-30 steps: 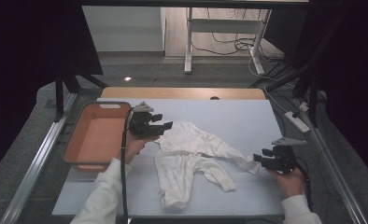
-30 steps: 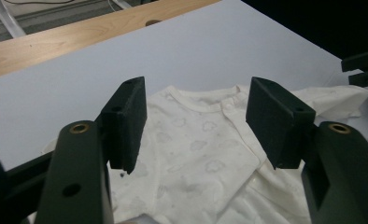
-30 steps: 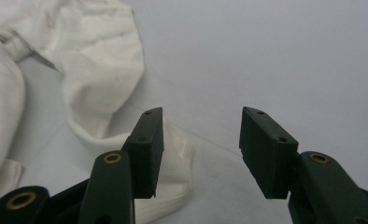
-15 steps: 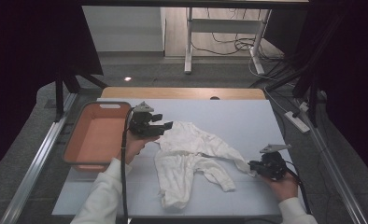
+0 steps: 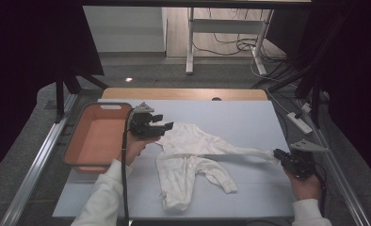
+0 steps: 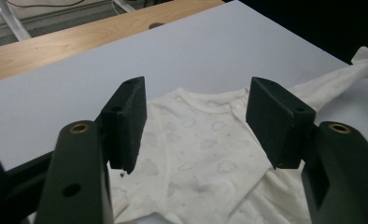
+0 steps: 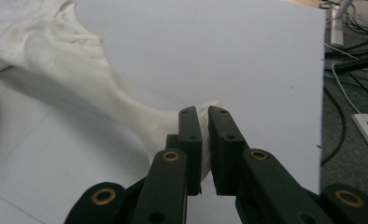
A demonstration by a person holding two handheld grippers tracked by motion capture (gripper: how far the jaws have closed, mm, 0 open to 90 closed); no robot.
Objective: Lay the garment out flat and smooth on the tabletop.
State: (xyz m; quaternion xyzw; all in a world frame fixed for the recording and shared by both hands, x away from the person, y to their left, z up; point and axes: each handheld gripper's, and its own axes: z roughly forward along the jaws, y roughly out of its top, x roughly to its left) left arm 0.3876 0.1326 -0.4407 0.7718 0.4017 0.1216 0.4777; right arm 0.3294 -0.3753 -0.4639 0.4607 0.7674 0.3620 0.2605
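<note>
A white baby sleepsuit [image 5: 188, 160] with a faint cloud print [image 6: 196, 140] lies on the pale blue table [image 5: 240, 117]. My left gripper [image 5: 167, 126] hovers over its collar end with the jaws wide open [image 6: 196, 121] and nothing pressed between them. My right gripper [image 5: 277, 154] has just been closing and is shut on the cuff of one sleeve [image 7: 126, 112]. A bit of white cloth shows between its jaws [image 7: 204, 116]. That sleeve [image 5: 240, 151] runs stretched out to the right, toward the table's right edge.
An orange tray [image 5: 80, 141] stands at the table's left edge, beside my left hand. A wooden strip [image 5: 183, 93] borders the far side. Cables and a power strip [image 5: 300, 122] lie on the floor to the right.
My right gripper has closed on the sleeve cuff and drawn it out to the right, so the sleeve now lies straight. The left gripper has kept still.
</note>
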